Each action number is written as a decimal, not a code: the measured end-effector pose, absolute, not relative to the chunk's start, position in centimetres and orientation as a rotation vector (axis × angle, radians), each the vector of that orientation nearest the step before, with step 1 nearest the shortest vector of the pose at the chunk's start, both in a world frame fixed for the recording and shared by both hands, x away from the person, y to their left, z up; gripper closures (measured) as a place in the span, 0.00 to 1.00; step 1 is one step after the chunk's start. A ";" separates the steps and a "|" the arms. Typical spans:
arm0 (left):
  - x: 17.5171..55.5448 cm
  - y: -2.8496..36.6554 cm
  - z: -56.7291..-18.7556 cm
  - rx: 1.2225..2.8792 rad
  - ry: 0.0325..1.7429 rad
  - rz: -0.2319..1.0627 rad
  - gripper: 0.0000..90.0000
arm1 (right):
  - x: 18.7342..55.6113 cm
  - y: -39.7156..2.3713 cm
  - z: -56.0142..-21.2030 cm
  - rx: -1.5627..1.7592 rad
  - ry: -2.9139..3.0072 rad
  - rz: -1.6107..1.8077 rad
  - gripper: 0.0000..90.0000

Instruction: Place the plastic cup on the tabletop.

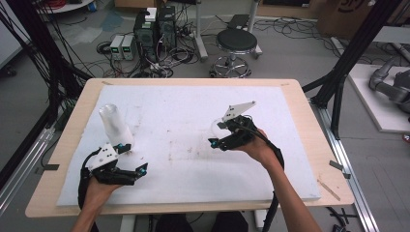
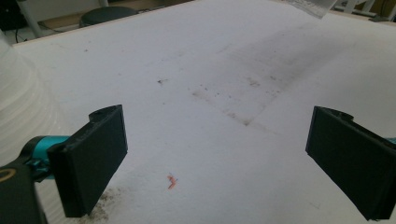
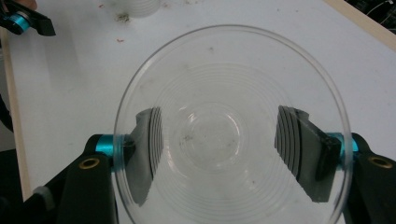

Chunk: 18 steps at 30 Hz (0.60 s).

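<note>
Plainly unlabelled clear cup (image 3: 231, 135), right-held

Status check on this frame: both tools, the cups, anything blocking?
Right tool shut on clear cup, mouth facing its camera. Left tool open, empty, beside stack of cups. White mat between them bare.
</note>
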<state>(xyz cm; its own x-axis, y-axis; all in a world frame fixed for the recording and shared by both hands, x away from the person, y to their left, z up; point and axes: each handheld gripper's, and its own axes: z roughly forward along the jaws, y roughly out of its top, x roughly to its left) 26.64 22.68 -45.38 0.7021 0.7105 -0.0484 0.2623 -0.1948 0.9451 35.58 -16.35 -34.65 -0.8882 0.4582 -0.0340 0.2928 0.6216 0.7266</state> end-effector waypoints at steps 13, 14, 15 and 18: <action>26.8 22.8 -45.2 1.750 0.769 0.491 0.06 | 36.1 -16.4 -34.9 0.624 2.633 1.113 0.37; 26.8 22.8 -45.2 1.748 0.769 0.492 0.06 | 36.1 -16.4 -34.9 0.628 2.636 1.113 0.37; 26.8 22.9 -45.3 1.745 0.769 0.495 0.06 | 36.1 -16.3 -34.9 0.633 2.636 1.108 0.37; 26.6 23.0 -45.4 1.740 0.773 0.511 0.06 | 36.2 -16.2 -35.0 0.636 2.643 1.095 0.37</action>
